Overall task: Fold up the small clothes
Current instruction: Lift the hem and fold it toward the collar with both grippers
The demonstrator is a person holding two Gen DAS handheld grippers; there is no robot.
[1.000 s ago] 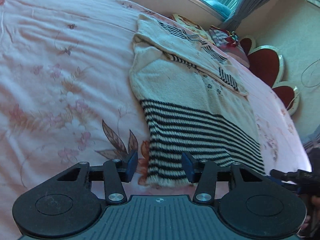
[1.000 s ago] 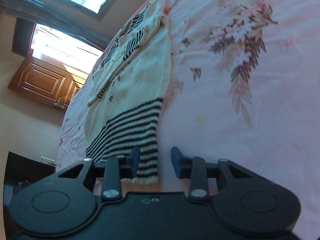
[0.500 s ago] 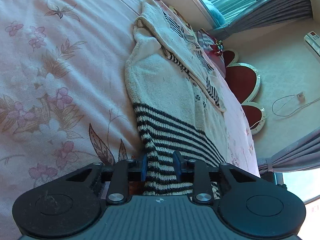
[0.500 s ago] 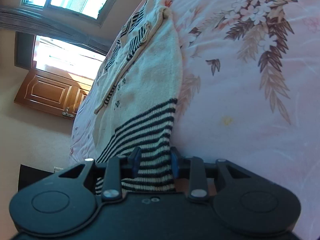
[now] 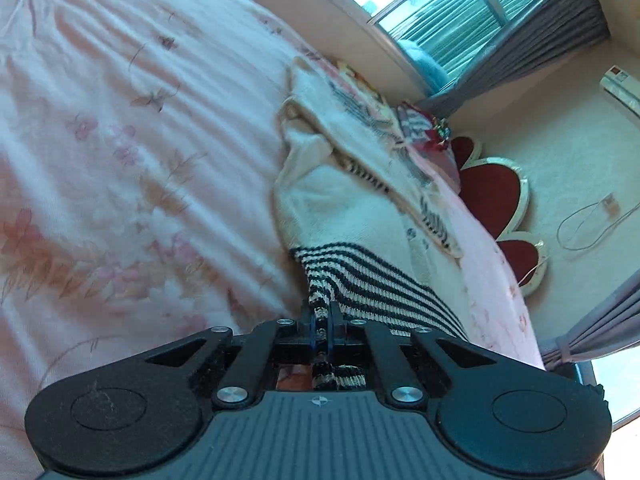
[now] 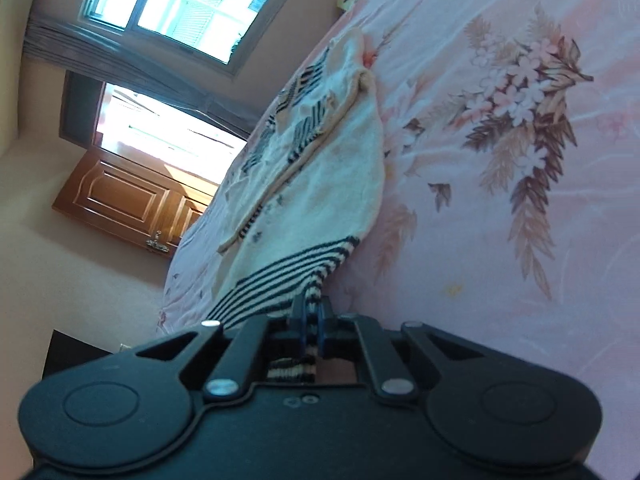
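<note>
Left tool pinched closed on sweater hem, right tool likewise

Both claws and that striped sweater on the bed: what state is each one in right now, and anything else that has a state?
left claw: shut on the sweater's striped hem.
right claw: shut on the same hem, at its other corner.
sweater: sleeves folded over its front, lying on the bed, hem pinched up at both corners.
bedsheet: spread out, slightly wrinkled.
wooden door: shut.
</note>
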